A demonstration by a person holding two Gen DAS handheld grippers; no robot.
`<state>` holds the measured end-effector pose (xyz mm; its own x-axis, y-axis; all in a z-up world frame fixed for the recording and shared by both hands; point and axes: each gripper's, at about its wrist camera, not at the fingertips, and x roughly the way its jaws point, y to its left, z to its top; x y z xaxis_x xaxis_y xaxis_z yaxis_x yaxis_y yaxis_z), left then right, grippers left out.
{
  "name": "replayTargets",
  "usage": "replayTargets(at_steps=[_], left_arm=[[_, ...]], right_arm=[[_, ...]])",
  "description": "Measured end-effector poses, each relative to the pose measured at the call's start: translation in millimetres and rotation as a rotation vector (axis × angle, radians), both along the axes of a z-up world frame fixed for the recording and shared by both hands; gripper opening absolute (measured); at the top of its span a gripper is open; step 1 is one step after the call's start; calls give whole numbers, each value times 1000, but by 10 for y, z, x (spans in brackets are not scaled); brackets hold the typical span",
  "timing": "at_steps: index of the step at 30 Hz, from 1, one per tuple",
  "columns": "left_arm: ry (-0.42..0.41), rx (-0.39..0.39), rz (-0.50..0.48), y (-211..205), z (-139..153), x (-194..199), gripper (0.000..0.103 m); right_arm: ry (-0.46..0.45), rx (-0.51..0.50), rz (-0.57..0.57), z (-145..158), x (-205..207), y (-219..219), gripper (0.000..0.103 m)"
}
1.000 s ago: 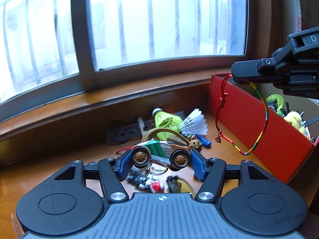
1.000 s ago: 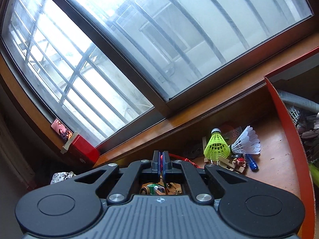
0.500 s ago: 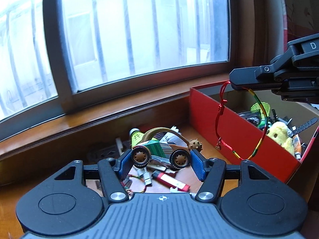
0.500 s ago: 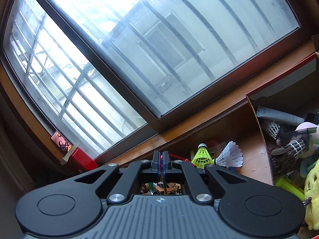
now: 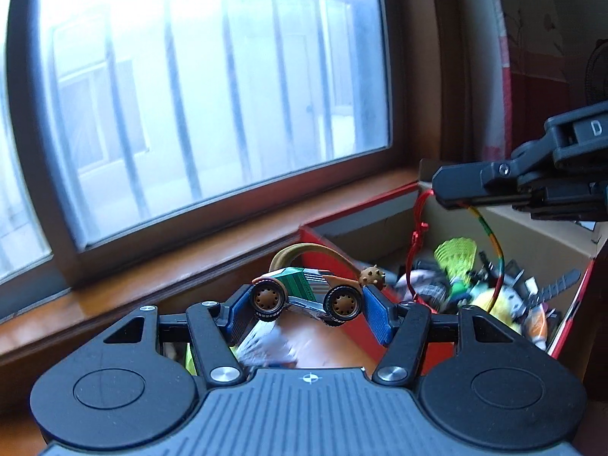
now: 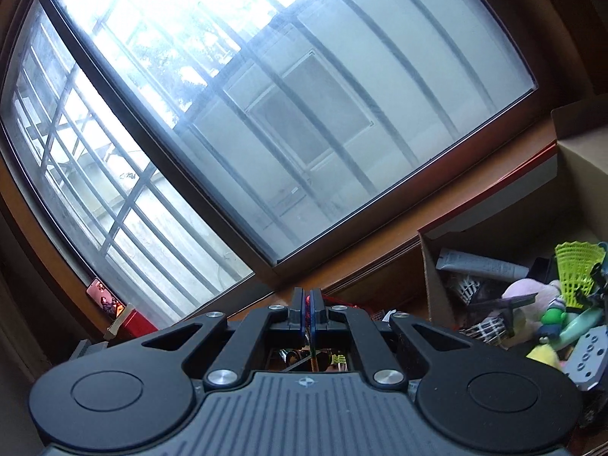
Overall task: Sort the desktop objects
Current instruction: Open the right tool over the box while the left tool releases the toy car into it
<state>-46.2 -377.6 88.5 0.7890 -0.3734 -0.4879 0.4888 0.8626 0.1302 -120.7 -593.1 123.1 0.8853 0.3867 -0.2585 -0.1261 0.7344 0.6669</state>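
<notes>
Red box waits at lower right while both hand-held grippers carry loads toward it.

Blue pads of the left hand-held gripper [image 5: 306, 304] pinch a toy car [image 5: 304, 294] end to end, at frame centre, short of the red box [image 5: 323, 237]; the right hand-held gripper [image 5: 442, 190], closed tight, dangles a string bracelet [image 5: 490, 250] over the toys inside. Risks, as I judge: the car could pivot on its wheels and slip onto the desk [image 5: 323, 345]; the bracelet could snag the box wall or cling to the pads on release.
</notes>
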Motion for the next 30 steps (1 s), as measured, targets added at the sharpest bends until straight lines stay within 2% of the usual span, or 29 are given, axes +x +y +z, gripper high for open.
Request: replayTargets(at_steps=[5, 12, 17, 20, 24, 25, 27, 30], left_arm=[[-17, 9, -59, -452, 73, 226, 61], [23, 16, -148, -1057, -16, 523, 61], [112, 57, -183, -1371, -277, 735, 61], [182, 80, -180, -1462, -447, 863, 62], [210, 73, -146, -1418, -530, 913, 62], [203, 70, -141, -1389, -513, 907, 62], [189, 66, -131, -1340, -460, 882, 66], [174, 58, -101, -1276, -356, 813, 68]], right_arm=[[-9, -3, -56, 27, -25, -352, 3], [12, 1, -147, -75, -57, -877, 5], [85, -3, -236, -256, -24, -1216, 5], [166, -33, -273, -363, 38, -1298, 9], [276, -76, -321, -503, 123, -1399, 17], [294, -84, -320, -523, 140, -1393, 22], [325, -97, -310, -551, 168, -1366, 48], [365, -119, -311, -554, 186, -1291, 53]])
